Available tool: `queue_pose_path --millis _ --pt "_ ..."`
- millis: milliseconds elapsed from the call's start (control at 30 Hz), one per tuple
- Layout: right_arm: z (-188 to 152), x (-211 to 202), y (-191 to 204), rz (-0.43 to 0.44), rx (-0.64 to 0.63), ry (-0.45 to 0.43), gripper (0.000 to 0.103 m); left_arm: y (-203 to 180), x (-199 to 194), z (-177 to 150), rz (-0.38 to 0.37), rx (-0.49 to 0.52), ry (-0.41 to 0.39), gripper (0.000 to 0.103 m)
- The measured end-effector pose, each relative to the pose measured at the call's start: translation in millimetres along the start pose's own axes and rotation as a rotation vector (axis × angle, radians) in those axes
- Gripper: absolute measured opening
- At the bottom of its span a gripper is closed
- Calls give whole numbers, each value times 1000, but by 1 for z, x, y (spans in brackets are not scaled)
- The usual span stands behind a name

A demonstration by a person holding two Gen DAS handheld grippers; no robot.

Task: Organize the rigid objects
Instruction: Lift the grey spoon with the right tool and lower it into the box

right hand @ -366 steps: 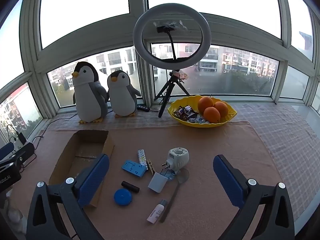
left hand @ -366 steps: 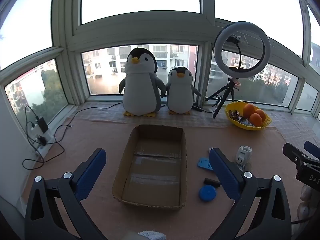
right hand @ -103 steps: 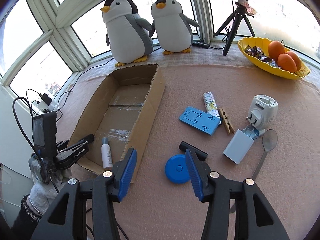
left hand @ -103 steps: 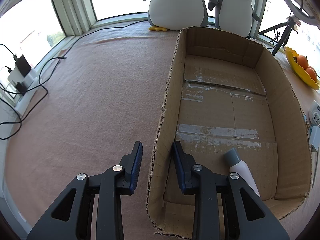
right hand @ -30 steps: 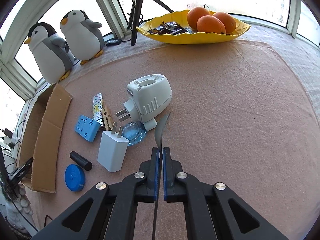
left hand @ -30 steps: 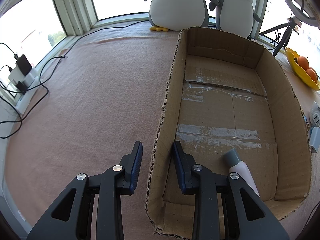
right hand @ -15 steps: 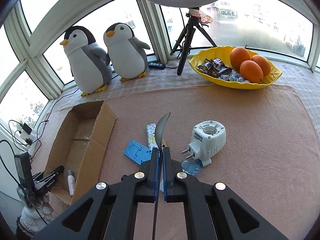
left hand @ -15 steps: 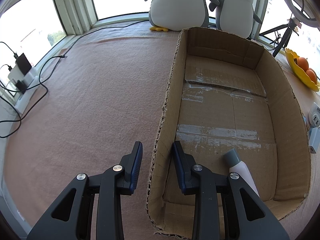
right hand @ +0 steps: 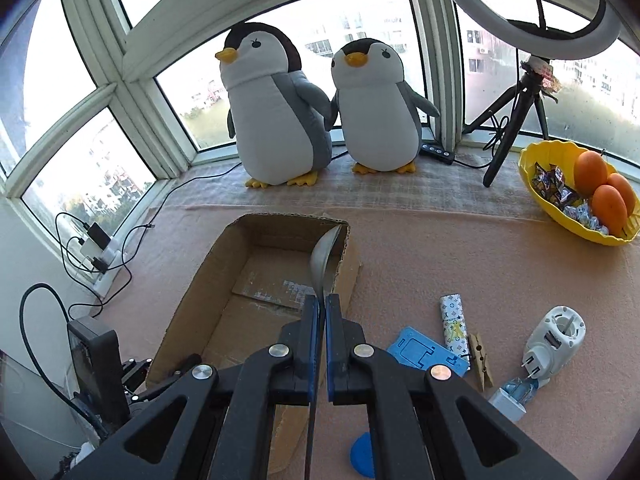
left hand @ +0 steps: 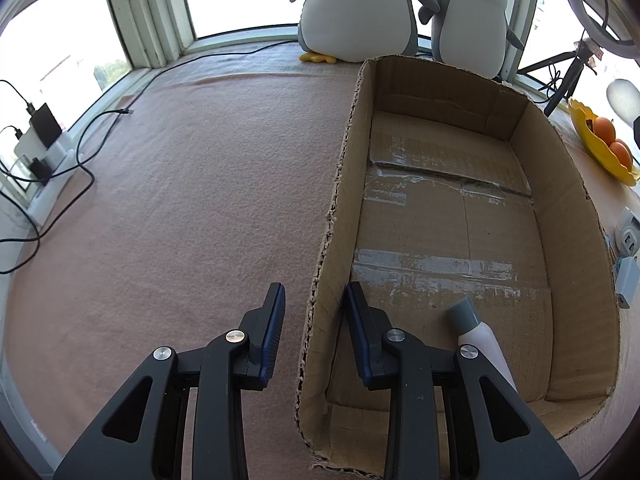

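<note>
My right gripper (right hand: pixel 322 308) is clamped tight on a metal spoon (right hand: pixel 325 258), bowl raised over the cardboard box (right hand: pixel 256 276). My left gripper (left hand: pixel 314 312) straddles the box's left wall, narrowed onto it. A small white bottle (left hand: pixel 478 330) lies inside; blue holder (right hand: pixel 426 354) and white plug (right hand: pixel 554 340) sit outside on the mat.

left gripper (left hand: pixel 313 322) astride cardboard box (left hand: pixel 572 216) left wall | bottle (left hand: pixel 478 330) inside box

plush penguins (right hand: pixel 280 116), fruit bowl (right hand: pixel 536 196), ring light (right hand: pixel 532 20)
</note>
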State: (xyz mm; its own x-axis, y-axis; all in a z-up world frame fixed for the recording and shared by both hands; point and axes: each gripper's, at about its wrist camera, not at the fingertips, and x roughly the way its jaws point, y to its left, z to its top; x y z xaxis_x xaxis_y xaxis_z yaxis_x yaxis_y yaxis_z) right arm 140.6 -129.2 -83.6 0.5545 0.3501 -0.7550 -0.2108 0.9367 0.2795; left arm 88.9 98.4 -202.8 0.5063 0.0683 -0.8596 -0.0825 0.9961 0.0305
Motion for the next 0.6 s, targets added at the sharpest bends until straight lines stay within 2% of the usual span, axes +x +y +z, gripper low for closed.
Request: queue_pose_path --millis 233,600 --pt "-1 30 23 61 18 54 3 0 0 0 0 1 -3 30" --pt "-14 56 37 62 -3 123 4 0 0 0 -2 -1 -2 30"
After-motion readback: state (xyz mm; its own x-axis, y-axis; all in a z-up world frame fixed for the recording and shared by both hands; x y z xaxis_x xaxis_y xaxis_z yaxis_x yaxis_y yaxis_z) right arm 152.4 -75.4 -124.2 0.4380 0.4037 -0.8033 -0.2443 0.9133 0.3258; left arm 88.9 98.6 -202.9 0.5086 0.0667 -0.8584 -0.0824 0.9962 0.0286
